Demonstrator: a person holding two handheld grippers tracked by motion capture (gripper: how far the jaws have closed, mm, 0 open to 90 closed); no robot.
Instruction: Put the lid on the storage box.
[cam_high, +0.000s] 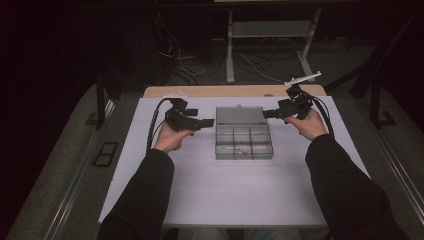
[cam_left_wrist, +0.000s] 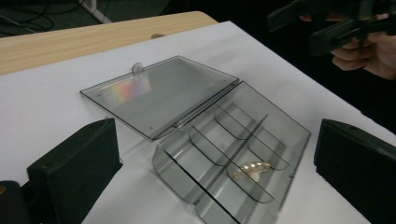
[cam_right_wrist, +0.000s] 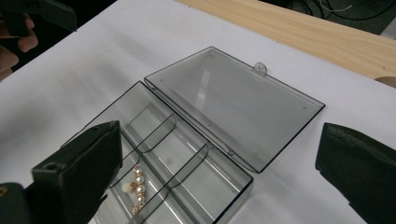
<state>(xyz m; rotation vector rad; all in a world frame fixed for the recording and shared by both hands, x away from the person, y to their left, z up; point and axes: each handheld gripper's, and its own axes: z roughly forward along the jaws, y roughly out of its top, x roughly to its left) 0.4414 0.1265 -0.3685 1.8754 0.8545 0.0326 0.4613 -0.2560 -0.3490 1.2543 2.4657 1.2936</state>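
**Both grippers held spread on either side of an open compartment box**

The left gripper (cam_high: 207, 121) has its jaws wide apart, with nothing between them; in its own view the two black jaws stand at the lower corners and the box lies in the gap beyond them. The right gripper (cam_high: 267, 114) is likewise spread and holds nothing, its jaws framing the box from the other side.

The clear compartment box (cam_high: 244, 141) lies on the white table cover (cam_high: 210, 190) between the two grippers, its lid (cam_high: 239, 115) folded back flat on the far side. A small gold and pearl piece of jewellery (cam_left_wrist: 252, 170) lies in the middle compartment of the near row; in the right gripper view it is partly hidden behind that gripper's jaw, and its exact form is hard to make out. In the high view it is only a pale speck. The near end of the box is cut off at the bottom edge of both gripper views.

Each hand grips its tool from below, forearms in dark sleeves coming in from the near edge, and both grippers point inward toward the box, held above the table without touching it. A cable trails from each gripper. Beyond the cover a strip of wooden table edge (cam_high: 225, 91) shows, then a dark floor with loose cables (cam_high: 180, 60) and a metal stand (cam_high: 230, 45).
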